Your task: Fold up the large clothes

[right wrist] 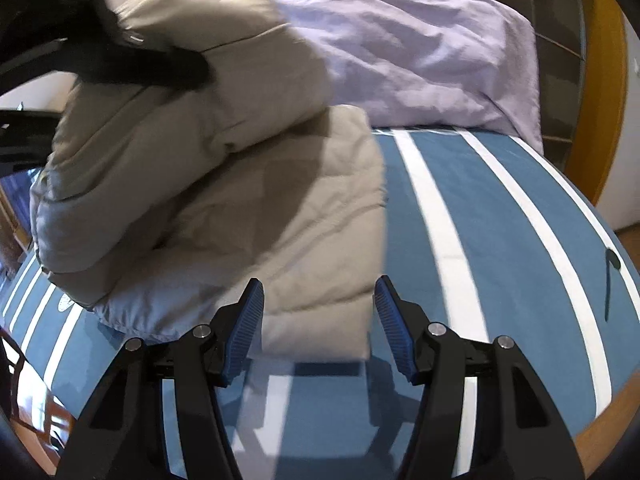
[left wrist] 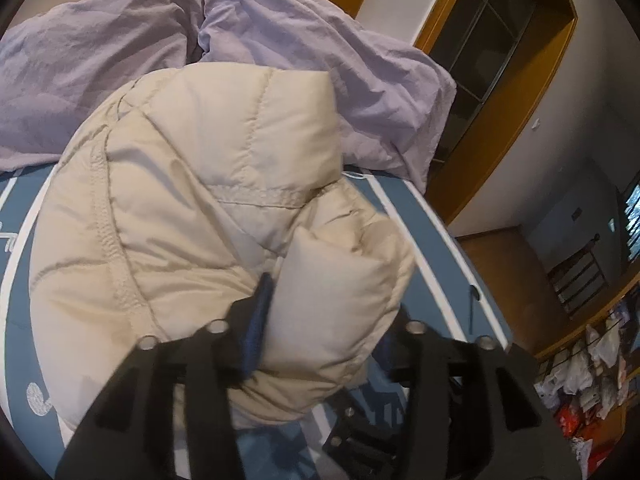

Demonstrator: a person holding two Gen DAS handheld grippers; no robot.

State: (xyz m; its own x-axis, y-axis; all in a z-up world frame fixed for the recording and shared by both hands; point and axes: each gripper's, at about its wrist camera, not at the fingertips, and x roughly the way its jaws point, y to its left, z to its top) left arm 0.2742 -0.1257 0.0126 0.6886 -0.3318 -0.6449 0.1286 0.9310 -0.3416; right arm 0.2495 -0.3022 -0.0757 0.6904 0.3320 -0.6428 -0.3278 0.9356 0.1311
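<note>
Left gripper (left wrist: pixel 324 312) jaws clamp beige puffer jacket (left wrist: pixel 192 200) fold.

Your right fingers (right wrist: pixel 384 300) have bare bed (right wrist: pixel 500 216) from twelve to three o'clock; the jacket (right wrist: pixel 248 200) blocks ten, pillows (right wrist: pixel 420 68) beyond.

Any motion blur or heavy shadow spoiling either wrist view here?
Left wrist: mostly sharp; the beige quilted puffer jacket shows clear stitching, and the left gripper is shut on it. Right wrist: the jacket is smeared by motion blur, with a dark shadow across its lower layer; the open right gripper stays crisp.
</note>
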